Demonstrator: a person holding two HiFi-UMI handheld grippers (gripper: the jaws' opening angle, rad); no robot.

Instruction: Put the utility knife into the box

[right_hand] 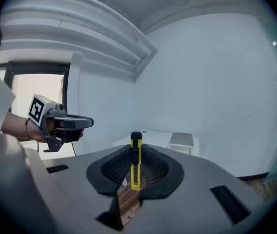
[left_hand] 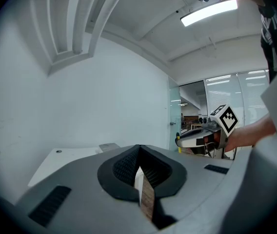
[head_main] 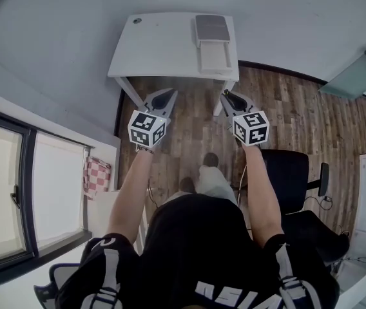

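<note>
A yellow utility knife (right_hand: 136, 161) with a black slider stands upright between the pads of my right gripper (right_hand: 136, 149), which is shut on it. In the head view my right gripper (head_main: 225, 96) and left gripper (head_main: 168, 93) hang side by side above the wooden floor, just short of the white table (head_main: 157, 44). A white box (head_main: 214, 58) with a grey lid (head_main: 211, 28) behind it lies on the table's right part. The box (right_hand: 181, 141) shows ahead in the right gripper view. My left gripper (left_hand: 139, 148) has its pads together with nothing held.
A black office chair (head_main: 292, 172) stands to my right on the wooden floor (head_main: 286, 108). A red-checked cloth (head_main: 96, 176) hangs by the window wall on the left. The table backs against a pale wall. A small dark spot (head_main: 136, 20) marks the table's far left corner.
</note>
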